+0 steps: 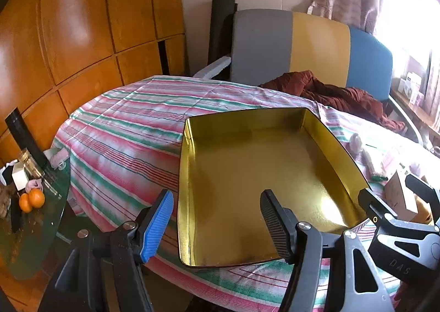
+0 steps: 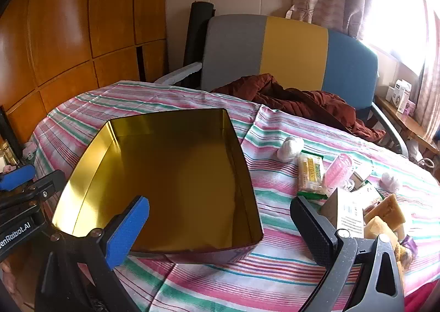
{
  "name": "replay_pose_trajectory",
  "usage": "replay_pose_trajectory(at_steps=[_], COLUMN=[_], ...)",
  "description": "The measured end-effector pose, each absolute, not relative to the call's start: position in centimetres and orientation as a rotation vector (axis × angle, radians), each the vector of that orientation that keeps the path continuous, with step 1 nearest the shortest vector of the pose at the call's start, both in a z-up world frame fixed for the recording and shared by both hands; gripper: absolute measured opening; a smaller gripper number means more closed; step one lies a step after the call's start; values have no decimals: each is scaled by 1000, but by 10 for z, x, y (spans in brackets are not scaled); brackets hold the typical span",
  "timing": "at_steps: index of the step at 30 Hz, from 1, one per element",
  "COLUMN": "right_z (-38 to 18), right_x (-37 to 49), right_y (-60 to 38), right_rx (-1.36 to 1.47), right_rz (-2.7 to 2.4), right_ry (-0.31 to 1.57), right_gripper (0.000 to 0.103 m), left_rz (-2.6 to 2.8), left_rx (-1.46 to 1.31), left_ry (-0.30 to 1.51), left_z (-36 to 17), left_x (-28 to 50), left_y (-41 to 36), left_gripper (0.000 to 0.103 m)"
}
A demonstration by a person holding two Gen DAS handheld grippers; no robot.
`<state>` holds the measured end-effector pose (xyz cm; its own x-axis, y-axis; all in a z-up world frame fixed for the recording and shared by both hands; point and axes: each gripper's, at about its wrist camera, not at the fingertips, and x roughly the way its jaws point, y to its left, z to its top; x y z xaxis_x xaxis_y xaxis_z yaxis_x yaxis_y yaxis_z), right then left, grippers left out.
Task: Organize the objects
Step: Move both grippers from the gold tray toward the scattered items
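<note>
An empty gold metal tin [image 1: 247, 174] stands on the striped tablecloth; it also shows in the right wrist view [image 2: 170, 174]. My left gripper [image 1: 217, 224] is open, its jaws either side of the tin's near left wall. My right gripper [image 2: 220, 229] is open and empty above the tin's near right corner. Loose items lie right of the tin: a white cloth ball [image 2: 290, 147], a yellow snack packet [image 2: 310, 174], a pink roller [image 2: 338, 171], a cardboard box [image 2: 346, 210] and yellow sponges [image 2: 382, 215].
A grey, yellow and blue chair [image 2: 291, 53] with a dark red cloth [image 2: 302, 100] stands behind the table. A glass side table [image 1: 30, 215] at the left holds oranges [image 1: 31, 199] and a jar. Wooden panels line the left wall.
</note>
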<state>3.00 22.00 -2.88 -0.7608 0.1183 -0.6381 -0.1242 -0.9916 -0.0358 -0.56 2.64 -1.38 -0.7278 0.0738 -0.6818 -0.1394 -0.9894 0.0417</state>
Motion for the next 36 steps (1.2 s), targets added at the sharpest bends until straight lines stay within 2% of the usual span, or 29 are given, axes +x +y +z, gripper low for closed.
replay_pose_trajectory(at_steps=[4, 11, 15, 20, 24, 29, 36], right_z=[-31, -36, -36, -33, -23, -2, 8], right_x=[31, 38, 44, 57, 75, 105, 146], right_y=[229, 249, 261, 287, 325, 384, 468], right_rx=[-1029, -1025, -1017, -988, -929, -839, -767], right_rz=[2818, 2787, 2763, 2708, 2631, 2490, 2386], right_ry=[24, 59, 76, 97, 117, 143, 356], right_gripper=[103, 103, 103, 103, 103, 103, 103], left_rz=[2767, 2489, 2426, 2320, 2230, 2115, 2007], left_rx=[-1117, -1182, -1237, -1178, -1163, -1129, -1095], left_ry=[153, -36, -23, 12, 81, 193, 309], left_z=[-15, -18, -24, -20, -15, -13, -13], left_x=[-6, -9, -10, -4, -7, -3, 8], left_y=[33, 40, 52, 78, 109, 156, 225], left_gripper=[67, 67, 66, 67, 73, 74, 74])
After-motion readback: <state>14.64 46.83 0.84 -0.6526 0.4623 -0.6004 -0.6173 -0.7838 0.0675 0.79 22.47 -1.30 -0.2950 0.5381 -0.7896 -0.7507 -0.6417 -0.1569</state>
